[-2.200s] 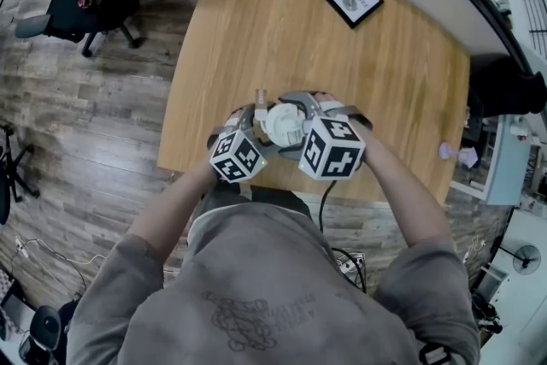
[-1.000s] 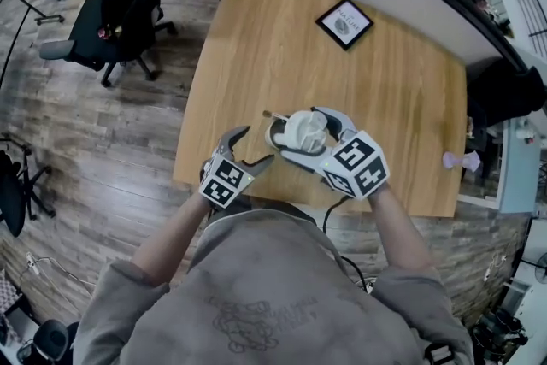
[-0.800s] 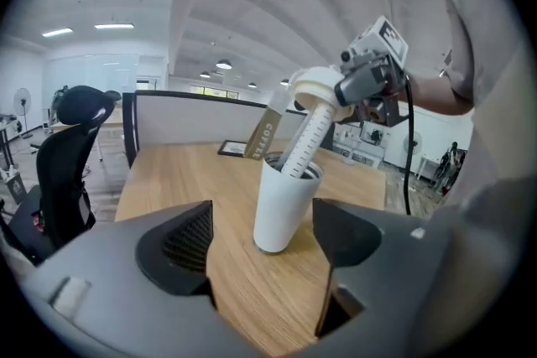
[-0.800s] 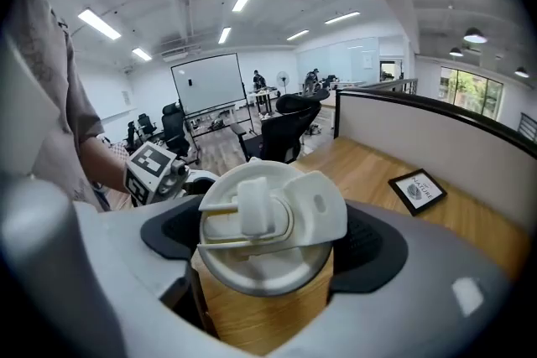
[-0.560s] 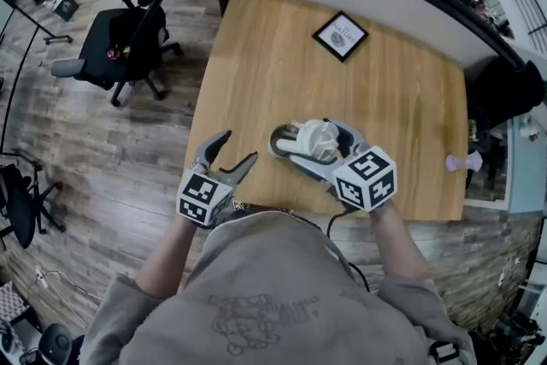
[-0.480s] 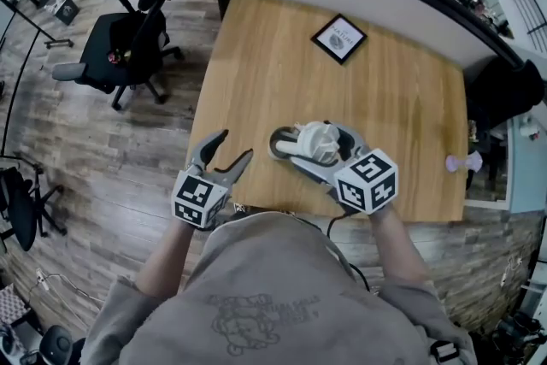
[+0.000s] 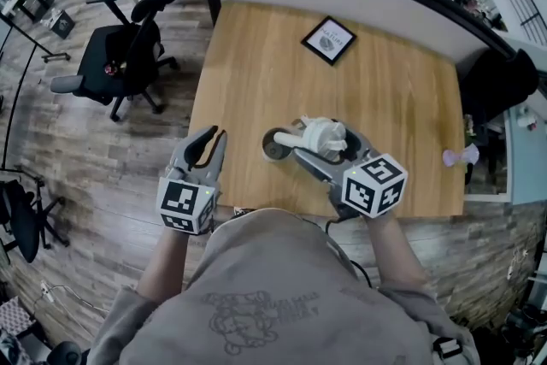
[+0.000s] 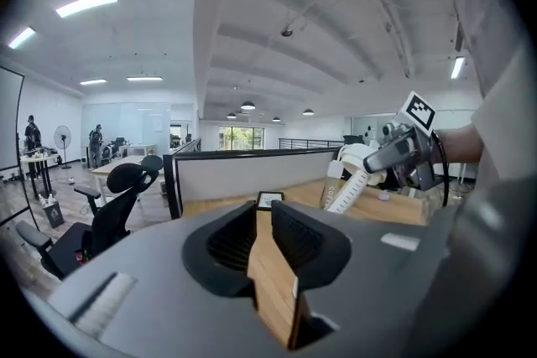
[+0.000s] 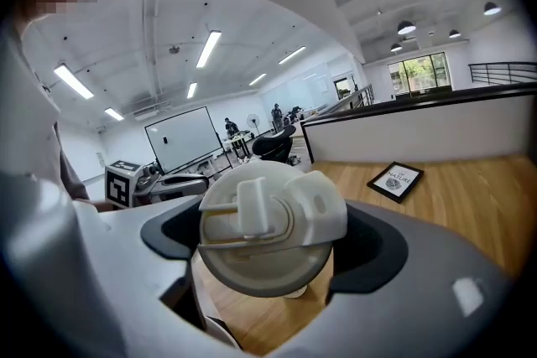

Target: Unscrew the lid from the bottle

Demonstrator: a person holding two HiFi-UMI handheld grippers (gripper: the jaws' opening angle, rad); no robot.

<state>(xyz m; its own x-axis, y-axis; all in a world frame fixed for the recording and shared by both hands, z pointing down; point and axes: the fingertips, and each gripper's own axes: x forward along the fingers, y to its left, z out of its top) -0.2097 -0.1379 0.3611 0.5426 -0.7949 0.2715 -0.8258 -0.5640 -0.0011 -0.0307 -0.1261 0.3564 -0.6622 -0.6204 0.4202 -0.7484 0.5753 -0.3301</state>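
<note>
Head view shows the right gripper (image 7: 324, 143) clamped on the white lid (image 7: 325, 131), which sits on the bottle (image 7: 275, 144). The bottle is tilted, its base pointing away from the person over the wooden table (image 7: 256, 81). Right gripper view looks straight onto the top of the lid, a jaw pressed against each side of it, and the lid hides most of the bottle behind it. In the left gripper view the bottle hangs slanted below the lid, a white strap lying along its labelled side. Whether the lid has come loose cannot be told.

The left gripper (image 7: 211, 137) is well apart from the bottle, at the table's near edge. Its jaws have just been closing and now stand only a narrow slit apart, with nothing between them.

A framed picture (image 7: 329, 40) lies at the table's far side.
</note>
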